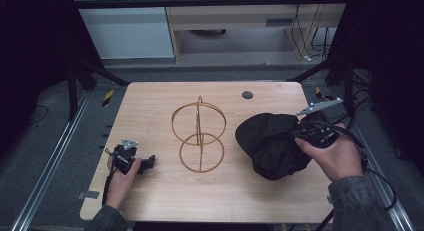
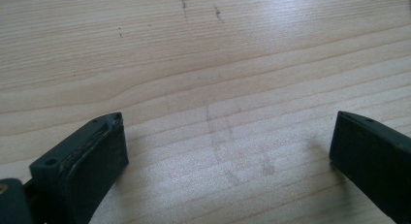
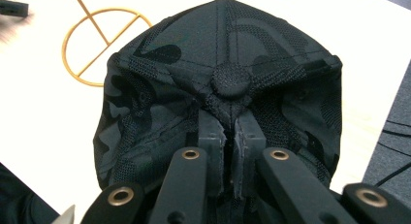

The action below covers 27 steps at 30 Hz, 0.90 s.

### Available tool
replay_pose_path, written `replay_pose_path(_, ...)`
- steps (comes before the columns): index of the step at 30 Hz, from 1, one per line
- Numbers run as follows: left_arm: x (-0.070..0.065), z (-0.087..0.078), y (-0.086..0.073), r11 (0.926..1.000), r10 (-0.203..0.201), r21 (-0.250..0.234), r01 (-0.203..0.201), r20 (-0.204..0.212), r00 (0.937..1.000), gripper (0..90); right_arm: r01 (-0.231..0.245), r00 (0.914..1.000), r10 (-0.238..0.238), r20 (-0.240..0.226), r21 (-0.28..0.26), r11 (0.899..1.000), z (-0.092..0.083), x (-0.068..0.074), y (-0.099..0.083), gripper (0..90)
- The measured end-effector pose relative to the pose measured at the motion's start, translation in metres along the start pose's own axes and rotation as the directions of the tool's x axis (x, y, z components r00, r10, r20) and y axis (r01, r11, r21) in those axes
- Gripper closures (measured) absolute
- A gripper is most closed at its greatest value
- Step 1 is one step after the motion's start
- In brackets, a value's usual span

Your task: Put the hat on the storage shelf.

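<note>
My right gripper (image 3: 228, 136) pinches the black camouflage fabric cap (image 1: 272, 141) by its crown, lifting it at the light wooden bench's (image 1: 150, 98) right, beside the gold wire stand (image 1: 199, 136), presumably its destination. My left gripper (image 2: 228, 151) idles, fingers spread, empty.

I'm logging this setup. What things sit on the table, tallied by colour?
Black: 1, the cap pinched in the right gripper
Gold: 1, the wire stand
Dark grey: 1, the round plug in the table
Total: 3
</note>
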<state>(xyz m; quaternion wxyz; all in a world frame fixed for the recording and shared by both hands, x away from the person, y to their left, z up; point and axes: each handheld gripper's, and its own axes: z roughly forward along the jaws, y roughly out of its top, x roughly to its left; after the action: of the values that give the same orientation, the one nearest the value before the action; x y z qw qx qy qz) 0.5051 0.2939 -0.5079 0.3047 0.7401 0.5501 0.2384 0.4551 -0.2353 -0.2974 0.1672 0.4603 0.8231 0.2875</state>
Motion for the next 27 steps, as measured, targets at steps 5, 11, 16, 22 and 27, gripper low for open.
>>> replay_pose_path(5, 0.000, 0.000, 0.000, 1.0000, 0.000, 0.000, 0.000, 0.000, 1.0000, 0.0, -0.007, 1.0000, 0.007, 0.000, -0.023, 1.000, -0.011, -0.002, -0.002, 84.8)
replay_pose_path(11, 0.000, 0.000, 0.000, 1.0000, 0.000, 0.000, 0.000, 0.000, 1.0000, 0.0, -0.019, 0.9998, 0.018, -0.010, -0.048, 0.999, -0.022, -0.004, -0.003, 84.8)
replay_pose_path(16, 0.000, 0.000, 0.000, 1.0000, 0.003, 0.000, -0.003, -0.001, 1.0000, 0.0, -0.012, 0.9998, 0.011, -0.014, -0.069, 0.998, -0.028, -0.004, -0.003, 84.8)
replay_pose_path(22, 0.000, 0.000, 0.000, 1.0000, 0.001, -0.001, -0.001, -0.001, 1.0000, 0.0, -0.008, 0.9999, 0.006, -0.015, -0.082, 0.997, -0.035, -0.002, -0.002, 84.8)
replay_pose_path(27, 0.000, 0.000, 0.000, 1.0000, 0.001, -0.001, -0.001, -0.001, 1.0000, 0.0, -0.007, 0.9998, 0.006, -0.019, -0.098, 0.995, -0.041, -0.001, -0.001, 84.8)
